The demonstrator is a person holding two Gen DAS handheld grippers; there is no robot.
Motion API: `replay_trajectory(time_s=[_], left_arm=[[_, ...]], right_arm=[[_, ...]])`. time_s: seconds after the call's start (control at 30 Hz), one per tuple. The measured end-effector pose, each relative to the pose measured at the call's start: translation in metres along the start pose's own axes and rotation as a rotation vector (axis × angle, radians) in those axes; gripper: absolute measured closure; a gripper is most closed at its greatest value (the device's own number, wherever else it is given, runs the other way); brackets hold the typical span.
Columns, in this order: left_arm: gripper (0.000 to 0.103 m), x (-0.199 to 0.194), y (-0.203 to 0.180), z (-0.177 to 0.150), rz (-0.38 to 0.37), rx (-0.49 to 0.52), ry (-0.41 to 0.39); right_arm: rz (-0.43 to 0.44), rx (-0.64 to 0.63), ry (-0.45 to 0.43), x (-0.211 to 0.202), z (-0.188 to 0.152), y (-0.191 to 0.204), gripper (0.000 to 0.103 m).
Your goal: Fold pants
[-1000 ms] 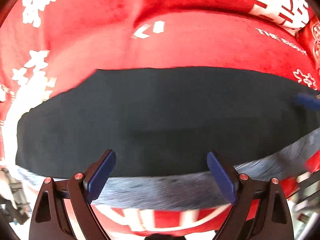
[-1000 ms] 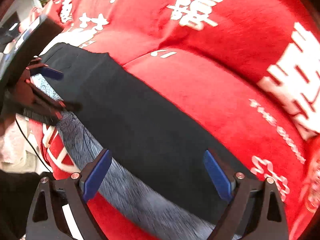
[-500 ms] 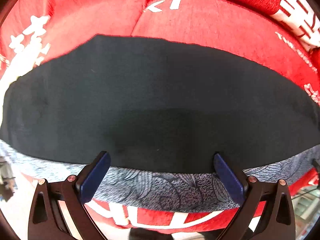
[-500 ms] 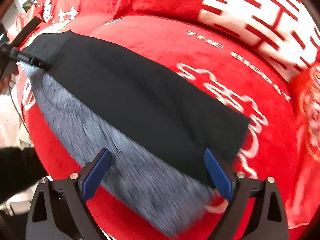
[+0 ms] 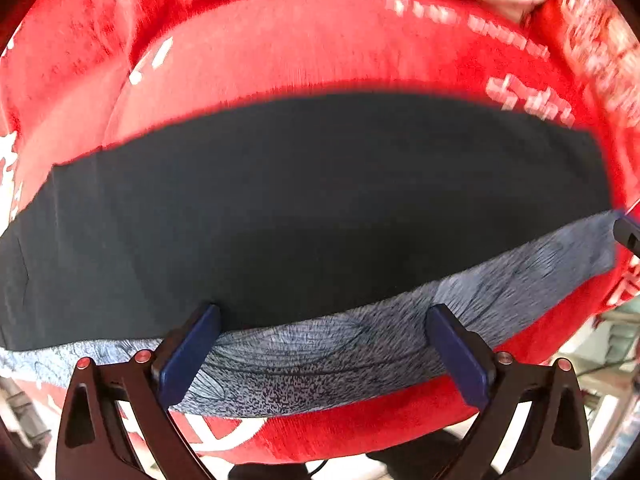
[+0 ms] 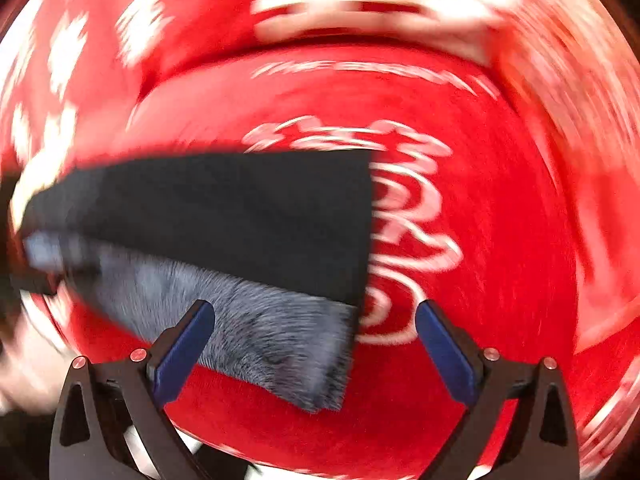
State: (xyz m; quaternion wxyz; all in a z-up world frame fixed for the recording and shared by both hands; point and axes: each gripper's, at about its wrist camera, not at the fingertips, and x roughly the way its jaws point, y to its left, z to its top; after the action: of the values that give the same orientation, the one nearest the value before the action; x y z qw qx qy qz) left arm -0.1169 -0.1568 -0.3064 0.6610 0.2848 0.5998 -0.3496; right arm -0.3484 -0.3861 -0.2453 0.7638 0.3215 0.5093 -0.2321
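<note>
The pants (image 5: 304, 216) lie flat along a red cushion: a black leg on top of a grey patterned leg (image 5: 320, 360) that shows along the near edge. My left gripper (image 5: 320, 344) is open and empty, its blue pads hovering over the near edge mid-length. My right gripper (image 6: 314, 332) is open and empty over the pants' right end (image 6: 280, 240), where the leg hems (image 6: 348, 344) stop. The right wrist view is blurred by motion. The right gripper's tip shows at the left wrist view's right edge (image 5: 628, 232).
The red plush sofa cover (image 5: 320, 40) with white characters spreads under and behind the pants, rising into a back cushion (image 6: 360, 0). The sofa's front edge (image 5: 320, 436) drops off just below the grippers. Room clutter shows at lower right (image 5: 608, 352).
Both grippers have swung rightward along the pants. The right gripper now faces the hem end; the left sees more of the grey leg. Both stay open.
</note>
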Motion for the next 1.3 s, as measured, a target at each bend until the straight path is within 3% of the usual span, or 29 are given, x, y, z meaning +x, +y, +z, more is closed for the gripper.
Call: replay_trajectory(time_s=[0.03,0.1,0.23,0.37,0.43,0.5,0.57,0.6,0.67,0.7,0.8,0.93,1.07,1.1,1.3], left_arm=[[0.0,-0.007,-0.001,0.002,0.006,0.009,-0.035],[0.0,-0.013,0.001,0.008,0.023,0.009,-0.065],[0.0,0.02,0.01,0.011,0.029,-0.039,0.06],[0.0,0.011,-0.005,0.015,0.05,0.031,0.024],[0.0,-0.002,-0.022,0.019,0.008,0.102,-0.037],[0.0,-0.013,-0.048,0.022,-0.049,0.29,-0.088],[0.0,-0.012,-0.056,0.025,-0.082,0.455,-0.086],[0.0,-0.008,-0.053,0.026,-0.105,0.525,-0.061],[0.0,-0.005,-0.033,0.041,-0.072,0.577,-0.031],[0.0,0.0,-0.024,0.05,-0.062,0.594,-0.007],[0.0,0.028,-0.007,0.049,-0.075,0.596,0.103],[0.0,0.028,-0.006,0.027,-0.062,0.572,0.023],[0.0,0.018,-0.001,-0.002,-0.09,0.514,0.021],[0.0,0.018,0.017,-0.013,-0.097,0.512,0.02],[0.0,0.021,0.026,-0.017,-0.1,0.522,-0.012]], right_arm=[[0.039,0.07,-0.021,-0.006,-0.002,-0.011,0.002],[0.054,0.087,-0.004,-0.007,-0.006,-0.017,0.002],[0.098,0.039,0.052,0.006,-0.023,-0.011,0.002],[0.15,0.08,0.029,0.018,-0.024,-0.014,0.002],[0.159,0.108,-0.014,0.022,-0.021,-0.016,0.001],[0.216,0.12,-0.01,0.019,-0.013,-0.015,0.002],[0.295,0.103,0.018,0.02,-0.007,-0.008,0.003],[0.272,0.063,0.029,0.021,-0.005,-0.003,0.003],[0.202,0.001,0.044,0.026,-0.004,-0.001,0.003],[0.209,0.008,0.045,0.029,-0.004,-0.006,0.003],[0.243,0.027,0.027,0.032,-0.001,-0.011,0.002],[0.336,0.024,0.048,0.044,0.015,0.01,0.001],[0.353,0.05,0.038,0.042,0.017,0.001,0.003],[0.361,0.065,0.033,0.04,0.015,-0.002,0.005],[0.541,0.186,0.041,0.052,0.023,-0.024,0.0]])
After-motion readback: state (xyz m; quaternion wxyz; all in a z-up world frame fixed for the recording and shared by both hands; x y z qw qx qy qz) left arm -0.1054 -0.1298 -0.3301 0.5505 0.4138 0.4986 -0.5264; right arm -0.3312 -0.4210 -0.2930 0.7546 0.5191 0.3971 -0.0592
